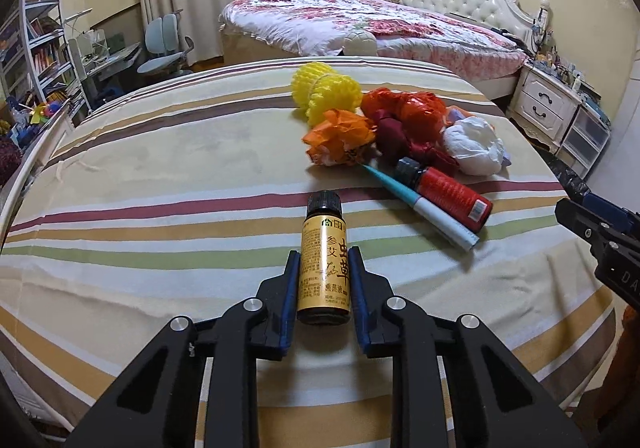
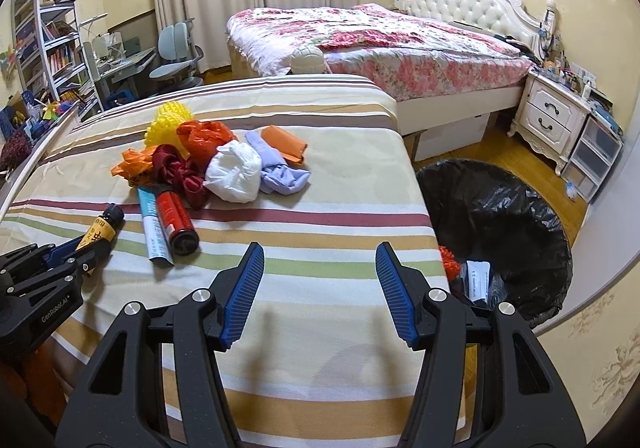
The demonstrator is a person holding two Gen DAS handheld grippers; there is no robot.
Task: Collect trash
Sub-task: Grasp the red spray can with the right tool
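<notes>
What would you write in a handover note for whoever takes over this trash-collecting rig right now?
Left gripper: fingers shut on the gold-labelled bottle, which lies on the striped cloth.
Right gripper: open, empty, over the cloth.
Done: a few items already lie in the black-lined bin beside the table.
Left: the red bottle, the teal-and-white tube, the white wad, the yellow foam nets and the crumpled bags.

Near cloth: bare striped bedspread (image 2: 320,208) ahead of right gripper (image 2: 319,260), open passage.
Far left: trash heap (image 2: 224,164) blocks.
Right edge: lined bin (image 2: 520,208) just beside (mouth unobstructed).
</notes>
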